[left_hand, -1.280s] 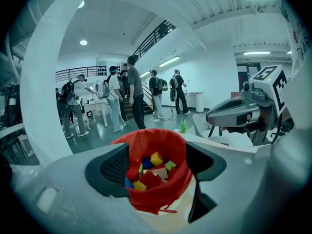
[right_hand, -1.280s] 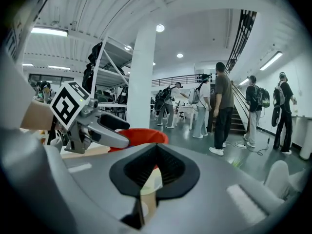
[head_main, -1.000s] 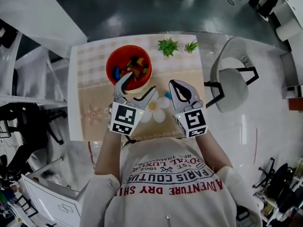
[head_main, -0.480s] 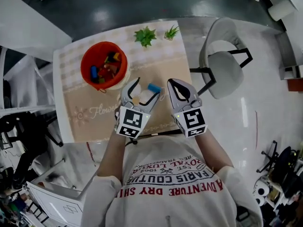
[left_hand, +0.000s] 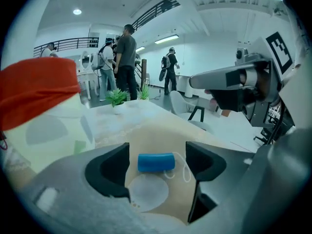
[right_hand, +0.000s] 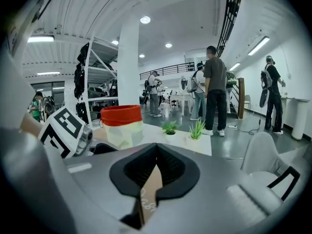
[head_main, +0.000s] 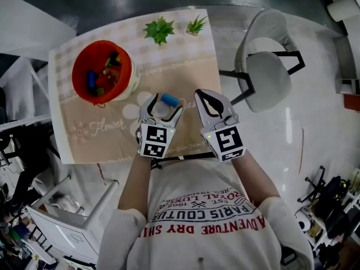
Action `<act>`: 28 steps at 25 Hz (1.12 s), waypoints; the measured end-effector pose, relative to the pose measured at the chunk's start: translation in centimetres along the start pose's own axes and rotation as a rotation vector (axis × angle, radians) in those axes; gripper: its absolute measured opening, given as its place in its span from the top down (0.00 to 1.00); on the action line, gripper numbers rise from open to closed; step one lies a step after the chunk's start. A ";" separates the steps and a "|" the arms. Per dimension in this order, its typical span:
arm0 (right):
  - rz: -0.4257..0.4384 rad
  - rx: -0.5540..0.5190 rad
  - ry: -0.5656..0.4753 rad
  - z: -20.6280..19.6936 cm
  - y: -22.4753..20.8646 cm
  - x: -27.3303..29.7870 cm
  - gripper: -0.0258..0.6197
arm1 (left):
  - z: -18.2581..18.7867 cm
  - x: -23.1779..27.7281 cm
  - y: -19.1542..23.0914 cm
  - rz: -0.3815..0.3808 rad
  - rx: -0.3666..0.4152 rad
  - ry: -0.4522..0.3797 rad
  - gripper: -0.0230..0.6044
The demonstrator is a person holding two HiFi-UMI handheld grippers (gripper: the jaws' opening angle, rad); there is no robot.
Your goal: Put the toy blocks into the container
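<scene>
A blue cylinder block (head_main: pixel 169 99) lies on the beige tablecloth, between the spread fingers of my left gripper (head_main: pixel 166 102), which is open. In the left gripper view the blue block (left_hand: pixel 156 162) sits midway between the two dark pads without touching either. The red-rimmed bucket (head_main: pixel 101 72) stands at the table's far left with several coloured blocks inside, well away from both grippers. My right gripper (head_main: pixel 207 97) hovers to the right of the block, shut and empty, and its jaws meet at the tips in the right gripper view (right_hand: pixel 155 179).
Two small potted plants (head_main: pixel 159 30) (head_main: pixel 196 25) stand at the table's far edge. A grey chair (head_main: pixel 264 72) is beside the table's right edge. People stand in the background of both gripper views. The bucket (right_hand: pixel 122 123) shows left of centre in the right gripper view.
My left gripper has moved away from the bucket, rightward to the blue block, which now lies between its open jaws. The right gripper stays shut beside it.
</scene>
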State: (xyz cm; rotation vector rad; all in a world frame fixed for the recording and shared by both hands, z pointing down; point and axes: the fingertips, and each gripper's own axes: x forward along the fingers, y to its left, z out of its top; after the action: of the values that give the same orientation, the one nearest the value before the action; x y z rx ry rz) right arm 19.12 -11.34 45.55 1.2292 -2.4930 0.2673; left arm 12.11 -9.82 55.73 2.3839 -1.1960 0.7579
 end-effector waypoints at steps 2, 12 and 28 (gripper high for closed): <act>0.014 0.004 0.008 -0.7 -0.4 0.3 0.96 | -1.0 1.1 0.0 0.018 -0.017 0.022 0.38; 0.056 0.012 0.043 -3.2 -1.4 0.5 0.96 | -3.5 4.1 0.1 0.098 -0.028 0.095 0.38; 0.086 -0.017 0.002 -1.1 0.3 -0.2 0.96 | 0.1 0.4 0.3 0.103 0.019 -0.009 0.47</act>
State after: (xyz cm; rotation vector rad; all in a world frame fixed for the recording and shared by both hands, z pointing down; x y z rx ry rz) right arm 19.28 -10.69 46.52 1.1163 -2.5452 0.2682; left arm 12.09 -10.35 55.94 2.3587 -1.3293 0.7948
